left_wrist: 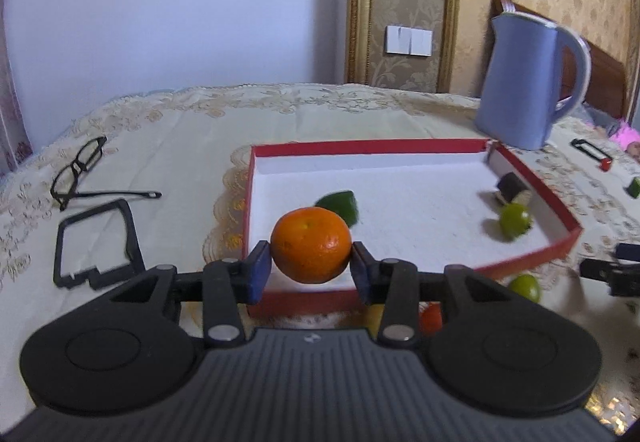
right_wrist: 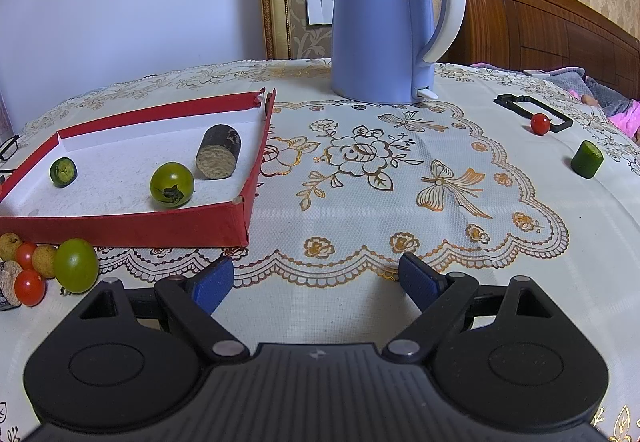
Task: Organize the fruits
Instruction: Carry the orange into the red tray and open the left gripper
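My left gripper (left_wrist: 311,266) is shut on an orange mandarin (left_wrist: 311,245) and holds it over the near edge of the red box (left_wrist: 532,258). The box holds a green cucumber piece (left_wrist: 339,205), a green tomato (left_wrist: 515,220) and a dark sugarcane chunk (left_wrist: 514,189). In the right wrist view the box (right_wrist: 132,228) shows the cucumber piece (right_wrist: 63,172), the green tomato (right_wrist: 172,184) and the chunk (right_wrist: 218,156). My right gripper (right_wrist: 316,278) is open and empty over the tablecloth. Loose fruit lies left of it: a green tomato (right_wrist: 76,265), red cherry tomatoes (right_wrist: 29,287) and longans (right_wrist: 44,260).
A blue kettle (right_wrist: 384,14) stands behind the box. A red cherry tomato (right_wrist: 540,123) by a black frame (right_wrist: 532,110) and a green cucumber piece (right_wrist: 587,159) lie at the right. Glasses (left_wrist: 78,170) and a black frame (left_wrist: 96,246) lie left of the box.
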Demonstrator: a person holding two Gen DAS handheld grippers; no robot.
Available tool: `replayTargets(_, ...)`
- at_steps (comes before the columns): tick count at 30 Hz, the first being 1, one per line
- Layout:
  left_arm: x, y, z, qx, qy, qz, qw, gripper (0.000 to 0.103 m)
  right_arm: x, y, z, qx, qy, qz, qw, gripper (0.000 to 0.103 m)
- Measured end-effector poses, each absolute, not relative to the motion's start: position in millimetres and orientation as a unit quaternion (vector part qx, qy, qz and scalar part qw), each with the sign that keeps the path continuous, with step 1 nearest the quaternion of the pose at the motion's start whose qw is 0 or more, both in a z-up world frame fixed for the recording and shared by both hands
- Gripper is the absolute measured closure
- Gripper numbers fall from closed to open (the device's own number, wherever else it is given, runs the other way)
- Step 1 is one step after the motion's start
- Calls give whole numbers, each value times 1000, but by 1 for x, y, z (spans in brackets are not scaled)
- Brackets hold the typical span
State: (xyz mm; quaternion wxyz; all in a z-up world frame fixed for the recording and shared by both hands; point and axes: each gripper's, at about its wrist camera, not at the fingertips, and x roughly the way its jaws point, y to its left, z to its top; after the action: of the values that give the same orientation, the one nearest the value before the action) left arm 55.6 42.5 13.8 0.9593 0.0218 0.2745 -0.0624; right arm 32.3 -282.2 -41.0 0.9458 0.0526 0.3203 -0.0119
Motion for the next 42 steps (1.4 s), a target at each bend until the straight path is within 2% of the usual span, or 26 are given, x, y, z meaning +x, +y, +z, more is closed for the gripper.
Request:
replayTargets(16,102,32,-13,17,309,-29,951,64,32,-282,-41,51,321,-12,946,13)
replayTargets(22,101,22,-20,44,295,-25,954,62,32,-282,-41,49,321,-12,946,13)
replayTargets(25,98,22,-21,41,294,-35,954,52,32,-282,-41,49,321,-12,946,13)
replayTargets(27,94,20,-20,45,288,-39,956,33,32,-282,-41,48,322,-12,946,13)
replayTargets(28,91,19,-18,47,281,-40,958,30,32,-282,-41,48,322,-12,946,13)
replayTargets(29,87,18,-17,50,275,-36,959,20,32,-282,-41,48,322,-12,946,13)
replayTargets(40,52,28,-7,31,255,-48,965,20,33,-281,-41,48,322,-12,945,13)
replayTargets(42,41,32,-5,25,248,-31,968,3,33,-281,-41,48,322,-12,945,13)
